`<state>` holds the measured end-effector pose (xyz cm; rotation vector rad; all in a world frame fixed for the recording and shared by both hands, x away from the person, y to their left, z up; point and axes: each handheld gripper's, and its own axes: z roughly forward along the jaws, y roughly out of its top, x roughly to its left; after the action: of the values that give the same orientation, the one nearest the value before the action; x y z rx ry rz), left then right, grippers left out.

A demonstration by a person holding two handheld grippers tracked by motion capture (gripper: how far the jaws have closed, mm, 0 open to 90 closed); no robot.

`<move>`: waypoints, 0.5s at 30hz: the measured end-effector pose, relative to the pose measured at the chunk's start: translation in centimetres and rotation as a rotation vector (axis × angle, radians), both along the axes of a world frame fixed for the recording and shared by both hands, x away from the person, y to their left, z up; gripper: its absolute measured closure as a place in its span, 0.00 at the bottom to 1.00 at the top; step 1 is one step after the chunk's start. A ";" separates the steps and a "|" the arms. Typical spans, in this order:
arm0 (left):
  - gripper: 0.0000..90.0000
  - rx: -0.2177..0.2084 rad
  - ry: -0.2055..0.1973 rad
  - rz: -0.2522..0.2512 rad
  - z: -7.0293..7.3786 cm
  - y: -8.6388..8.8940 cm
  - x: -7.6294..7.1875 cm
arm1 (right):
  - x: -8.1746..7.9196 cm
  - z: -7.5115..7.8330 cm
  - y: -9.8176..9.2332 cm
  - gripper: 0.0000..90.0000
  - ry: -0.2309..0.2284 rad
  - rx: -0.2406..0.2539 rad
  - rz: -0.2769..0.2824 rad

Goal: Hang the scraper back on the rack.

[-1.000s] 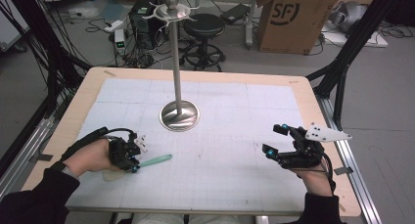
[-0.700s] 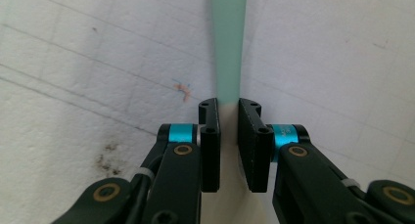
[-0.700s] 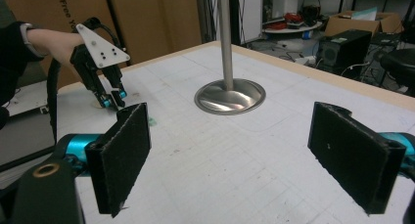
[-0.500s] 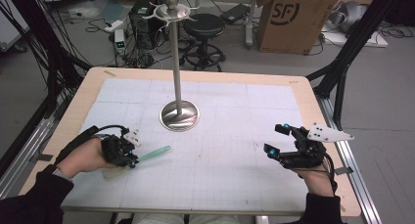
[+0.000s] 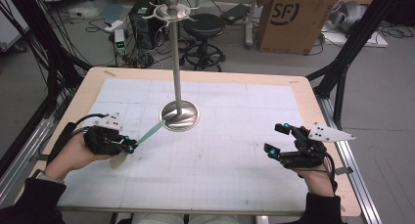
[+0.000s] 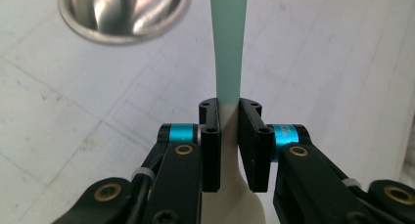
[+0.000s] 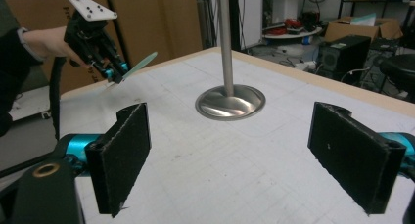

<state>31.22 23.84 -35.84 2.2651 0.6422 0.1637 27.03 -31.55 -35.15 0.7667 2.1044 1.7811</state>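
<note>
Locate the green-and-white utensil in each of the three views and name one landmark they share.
High view: utensil left of centre, in the left hand-held gripper.
Left gripper view: centre, rising between the jaws.
Right gripper view: upper left, held above the table.
Shared landmark: the steel stand base.

— Spatula (image 6: 229,48): top edge of the left gripper view is cutting off its green end; the jaws are covering part of the white end.

— Stand (image 7: 226,43): pole is running out of the right gripper view's top.
</note>
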 end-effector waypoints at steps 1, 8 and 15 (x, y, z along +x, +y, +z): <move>0.89 -0.058 0.001 -0.001 0.1 0.1 0.1 | 0.0 0.1 0.0 0.16 -0.001 0.002 0.004; 0.89 -0.304 -0.126 0.080 1.1 0.5 0.2 | -0.1 0.2 0.1 0.16 -0.007 0.001 0.006; 0.89 -0.353 -0.185 0.116 3.6 0.7 1.3 | 0.0 0.2 0.0 0.16 -0.004 0.003 0.005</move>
<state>32.48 24.51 -32.29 1.8507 0.6478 0.2896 26.98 -31.55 -34.97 0.7592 2.1031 1.7876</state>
